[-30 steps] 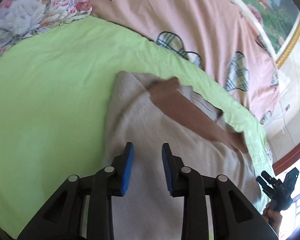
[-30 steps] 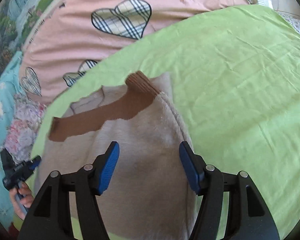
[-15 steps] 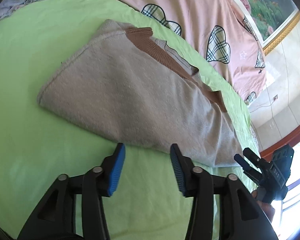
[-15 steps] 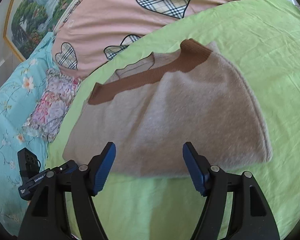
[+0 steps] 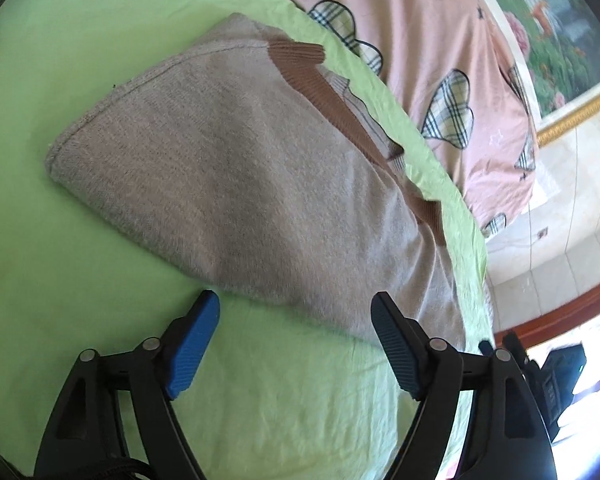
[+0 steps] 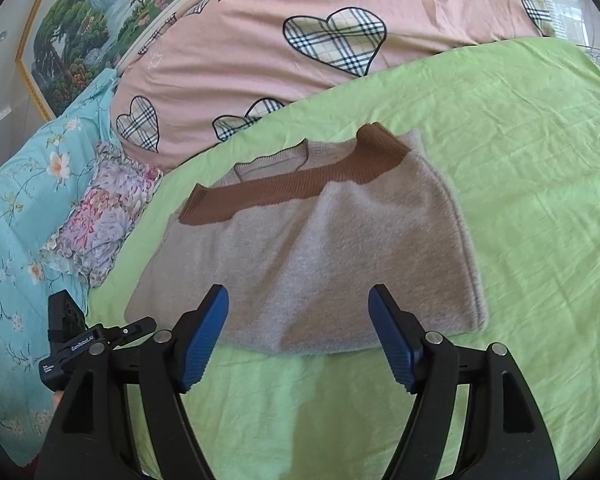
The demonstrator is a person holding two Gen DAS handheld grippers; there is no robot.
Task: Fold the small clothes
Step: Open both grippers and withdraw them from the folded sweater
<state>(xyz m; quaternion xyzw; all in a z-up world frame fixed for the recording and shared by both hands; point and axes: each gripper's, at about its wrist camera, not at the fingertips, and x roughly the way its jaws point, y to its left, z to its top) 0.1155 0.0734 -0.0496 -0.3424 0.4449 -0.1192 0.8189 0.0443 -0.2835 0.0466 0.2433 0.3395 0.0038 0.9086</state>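
A small beige knit sweater point(image 6: 320, 256) with a brown ribbed band point(image 6: 300, 188) lies folded flat on the green sheet point(image 6: 520, 168). It also shows in the left wrist view point(image 5: 240, 184), brown band point(image 5: 332, 96) at its far edge. My left gripper point(image 5: 296, 320) is open and empty, just short of the sweater's near edge. My right gripper point(image 6: 298, 316) is open and empty, hovering at the sweater's near edge. The left gripper's body point(image 6: 76, 344) shows at the lower left of the right wrist view.
A pink quilt with plaid hearts point(image 6: 300, 40) is piled behind the sweater. A teal floral cover point(image 6: 16, 208) and a floral cushion point(image 6: 104, 208) lie to the left. A framed landscape picture point(image 6: 92, 16) hangs on the wall. The bed's edge and floor point(image 5: 548, 240) are at the right.
Both grippers have pulled back from over the sweater to its near edge and opened wider. The sweater now lies flat and still on the sheet.
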